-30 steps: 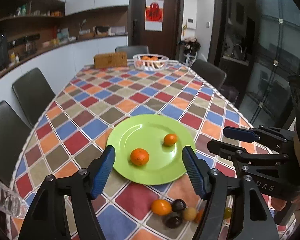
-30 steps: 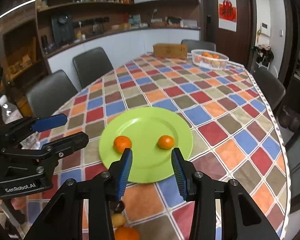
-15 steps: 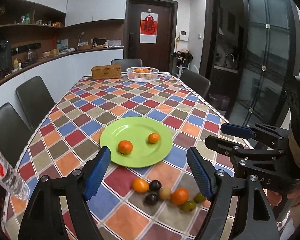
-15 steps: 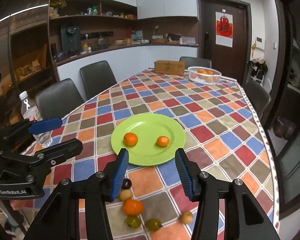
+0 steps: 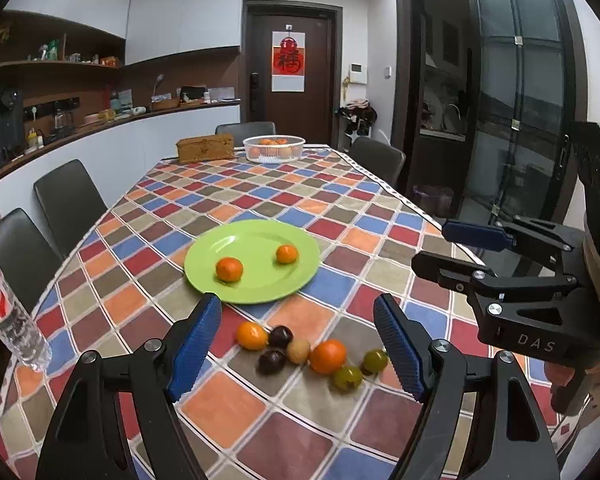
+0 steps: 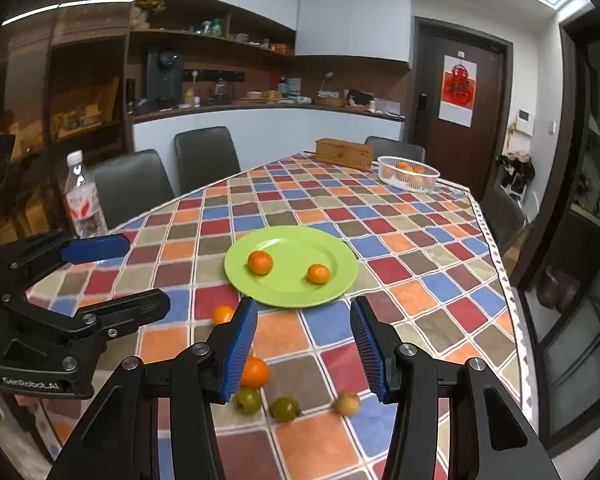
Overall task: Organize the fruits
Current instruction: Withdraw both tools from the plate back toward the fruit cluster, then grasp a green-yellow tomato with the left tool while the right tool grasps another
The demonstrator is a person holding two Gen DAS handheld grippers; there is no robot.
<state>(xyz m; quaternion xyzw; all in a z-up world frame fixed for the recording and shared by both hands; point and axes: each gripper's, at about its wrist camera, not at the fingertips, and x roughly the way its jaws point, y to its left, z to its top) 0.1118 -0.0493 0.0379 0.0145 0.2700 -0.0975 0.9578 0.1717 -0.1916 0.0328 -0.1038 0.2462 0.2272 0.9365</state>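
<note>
A green plate (image 5: 260, 292) (image 6: 340, 256) on the checked tablecloth holds two small oranges (image 5: 229, 269) (image 5: 287, 254). In front of it lies a loose cluster: two oranges (image 5: 252, 335) (image 5: 327, 356), two dark fruits (image 5: 280, 336), a tan fruit (image 5: 298, 351) and two green fruits (image 5: 347, 378). My left gripper (image 5: 300, 344) is open and empty above the cluster. My right gripper (image 6: 303, 352) is open and empty, also above the loose fruits (image 6: 254, 372), and shows at the right of the left wrist view (image 5: 460, 252).
A white basket of oranges (image 5: 274, 148) and a wooden box (image 5: 205, 149) stand at the table's far end. A water bottle (image 5: 10, 320) (image 6: 83, 200) stands at the left edge. Dark chairs (image 5: 68, 200) line the table's sides.
Both grippers have pulled back and up from the plate. The loose fruits in front of the plate have come fully into view.
</note>
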